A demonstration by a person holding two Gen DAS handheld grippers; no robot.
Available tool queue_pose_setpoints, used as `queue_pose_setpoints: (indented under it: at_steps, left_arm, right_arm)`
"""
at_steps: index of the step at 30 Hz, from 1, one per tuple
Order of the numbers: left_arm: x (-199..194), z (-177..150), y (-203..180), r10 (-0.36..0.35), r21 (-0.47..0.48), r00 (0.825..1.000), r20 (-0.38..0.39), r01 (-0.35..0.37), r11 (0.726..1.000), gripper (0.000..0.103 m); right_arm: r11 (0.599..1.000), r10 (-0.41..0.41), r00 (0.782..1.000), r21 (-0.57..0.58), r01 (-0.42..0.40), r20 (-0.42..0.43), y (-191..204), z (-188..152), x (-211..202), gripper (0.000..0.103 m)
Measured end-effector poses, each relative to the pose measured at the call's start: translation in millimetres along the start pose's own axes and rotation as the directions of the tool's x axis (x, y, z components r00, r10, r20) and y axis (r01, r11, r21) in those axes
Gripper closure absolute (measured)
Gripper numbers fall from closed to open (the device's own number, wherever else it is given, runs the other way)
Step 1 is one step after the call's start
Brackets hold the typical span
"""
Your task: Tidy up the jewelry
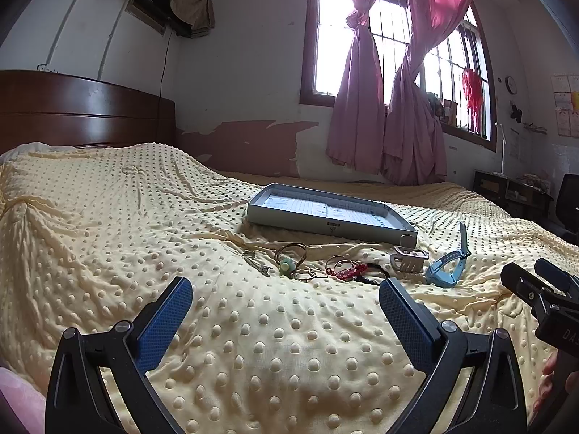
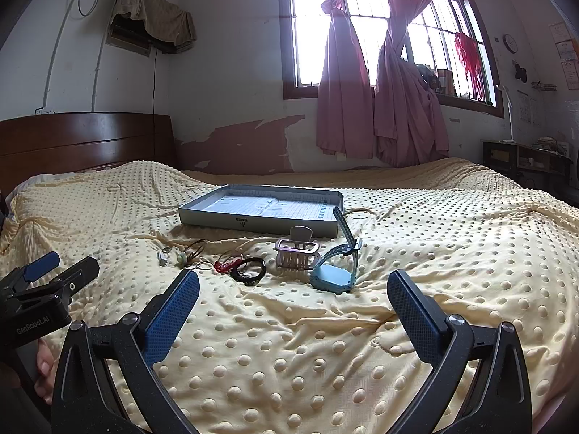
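From the left wrist, the left gripper is seen spread wide and empty above the blanket; jewelry is strewn just before the grey tray. From the right wrist, the right gripper is likewise spread; a blue watch is shown nearest.

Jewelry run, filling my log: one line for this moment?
left claw open | right claw open | jewelry on bedspread | tray holds none
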State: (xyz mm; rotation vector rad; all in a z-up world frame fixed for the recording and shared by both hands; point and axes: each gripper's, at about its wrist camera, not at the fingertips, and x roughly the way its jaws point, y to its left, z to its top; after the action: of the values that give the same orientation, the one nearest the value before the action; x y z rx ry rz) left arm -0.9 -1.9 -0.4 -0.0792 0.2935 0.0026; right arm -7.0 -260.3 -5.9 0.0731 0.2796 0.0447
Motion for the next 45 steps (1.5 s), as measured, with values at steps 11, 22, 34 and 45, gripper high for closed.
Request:
queue_pose_setpoints:
  at_steps: [11, 22, 34, 45]
  left_arm:
    - [1.2, -0.3, 2.2, -0.002, -0.006, 1.0, -0.001, 0.002, 1.0, 0.0]
    - [4.7, 1.8, 1.1, -0.001, -0.018, 1.0, 0.005, 0.001, 1.0, 0.0]
    - [39.2, 30.9, -2.4, -0.015, -0.064, 0.999, -0.028, 0.013, 0.998, 0.0]
    - [78.7, 57.3, -22.3, -0.044, -0.056, 0.998, -0.041, 0.041, 0.998, 0.0]
  right_arm:
    - [1.0, -0.001, 1.0, 0.0, 0.001, 0.001, 0.6, 0.0, -0.3, 0.001]
    - [1.0, -0.005, 1.0, 0.005, 0.005, -0.013, -1.6, 1.7, 1.4, 0.001]
    - [0.999, 0.023, 0.999, 0.046, -0.022, -0.034, -9.0, 25.0, 31.5, 0.001]
    - [0.999, -0.001, 0.999, 0.041, 0.003, -0.045, -15.5, 45.8, 63.6, 0.001]
